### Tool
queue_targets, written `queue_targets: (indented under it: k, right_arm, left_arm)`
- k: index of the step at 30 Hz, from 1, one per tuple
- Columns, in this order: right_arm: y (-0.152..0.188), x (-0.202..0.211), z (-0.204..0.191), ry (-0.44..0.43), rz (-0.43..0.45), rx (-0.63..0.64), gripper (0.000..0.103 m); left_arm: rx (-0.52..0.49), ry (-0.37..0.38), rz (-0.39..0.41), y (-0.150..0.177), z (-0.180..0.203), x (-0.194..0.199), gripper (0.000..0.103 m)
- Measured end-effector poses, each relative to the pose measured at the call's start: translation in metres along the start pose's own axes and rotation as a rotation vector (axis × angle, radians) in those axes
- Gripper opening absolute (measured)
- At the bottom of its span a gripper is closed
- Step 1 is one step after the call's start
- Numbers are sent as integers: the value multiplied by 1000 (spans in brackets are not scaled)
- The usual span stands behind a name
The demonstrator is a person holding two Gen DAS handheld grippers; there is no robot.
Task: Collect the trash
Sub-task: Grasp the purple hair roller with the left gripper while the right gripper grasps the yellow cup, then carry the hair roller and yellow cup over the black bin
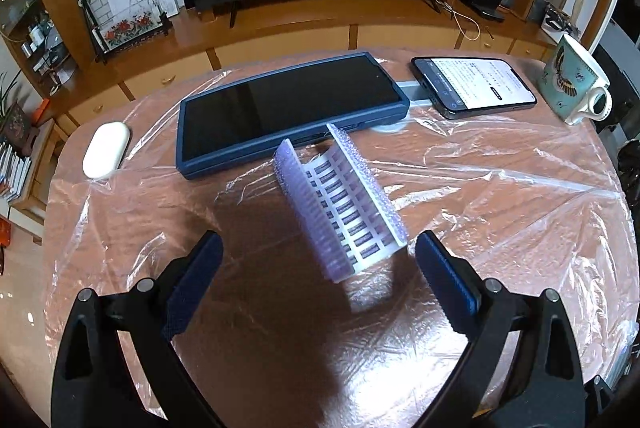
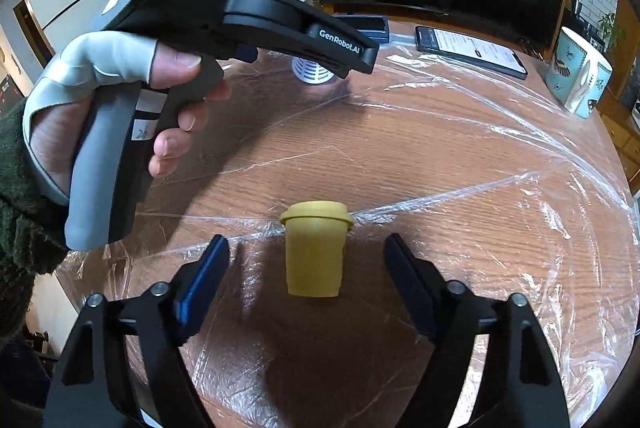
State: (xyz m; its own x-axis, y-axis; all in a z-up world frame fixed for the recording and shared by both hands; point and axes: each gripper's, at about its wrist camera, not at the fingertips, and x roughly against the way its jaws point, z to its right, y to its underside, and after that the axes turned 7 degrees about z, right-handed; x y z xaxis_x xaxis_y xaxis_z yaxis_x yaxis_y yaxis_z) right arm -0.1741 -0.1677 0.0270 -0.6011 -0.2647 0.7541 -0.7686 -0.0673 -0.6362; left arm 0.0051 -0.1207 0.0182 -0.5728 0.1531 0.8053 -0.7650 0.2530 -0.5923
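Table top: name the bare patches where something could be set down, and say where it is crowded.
Free: the film-covered stretch right of the yellow cup, toward the table edge, and the middle between cup and hair roller. Crowded: the far edge, with white case, tablet, phone and mug.

A wood-grain desk (image 2: 400,148) lies under a crinkled, glossy sheet of clear plastic film (image 1: 500,180). On it, a matt yellow cup (image 2: 316,252) with a smooth lid looks like plastic, while a curled purple-and-white roller (image 1: 340,200) shows a bumpy, ribbed plastic surface. A tablet (image 1: 288,108) in a matt blue rubbery case has a glossy glass screen, as does the lit phone (image 1: 476,86). A glazed ceramic mug (image 1: 576,84) shines beside them. The left hand-held gripper (image 1: 316,256) is matt black plastic with textured blue pads and metal pins.
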Motion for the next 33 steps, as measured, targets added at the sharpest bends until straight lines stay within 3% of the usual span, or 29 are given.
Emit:
queue_targets:
  k: [8,12,13,15,17,33]
  right_arm:
    - [2,-1,-3,24,2,20,58]
    - [3,2,-4,33,4,26,46]
    - [4,3,-4,27,6,22,44]
    - [4,4,-3,17,5,21,34]
    - [5,5,-3,7,8,21,30]
    - [1,25,26,-72,51,-89,30]
  left_arm:
    - [-9,32,-13,-3,1,-9,82]
    - [-12,46,-12,-4,2,-12,67]
    - [-15,46,-5,-4,2,-11,57]
    - [-15,46,-2,-5,1,-10,49]
    - [1,74,-1,-5,-2,-8,47]
    - [50,145,106,16,-18,49,46]
